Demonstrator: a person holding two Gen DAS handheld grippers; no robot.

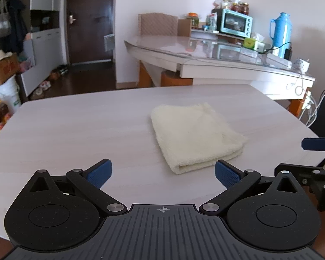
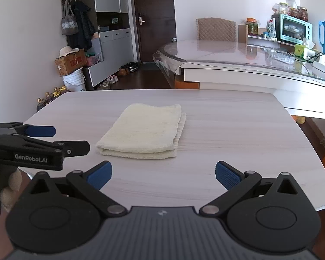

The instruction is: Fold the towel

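Observation:
A cream towel [image 1: 195, 136] lies folded into a small thick rectangle on the pale wood-grain table [image 1: 75, 130]. It also shows in the right wrist view [image 2: 144, 133], with its folded edge toward me. My left gripper [image 1: 163, 174] is open and empty, just short of the towel's near corner. My right gripper [image 2: 163, 174] is open and empty, a little behind the towel's near edge. The left gripper shows from the side in the right wrist view [image 2: 41, 131], left of the towel. A blue fingertip of the right gripper [image 1: 314, 144] shows at the right edge of the left wrist view.
A second white table [image 1: 216, 58] with a glass top stands behind, carrying a teal toaster oven [image 1: 236, 22], a blue thermos [image 1: 280, 33], jars and cables. A dark door [image 2: 153, 19], cabinets, boxes and shoes stand at the far left.

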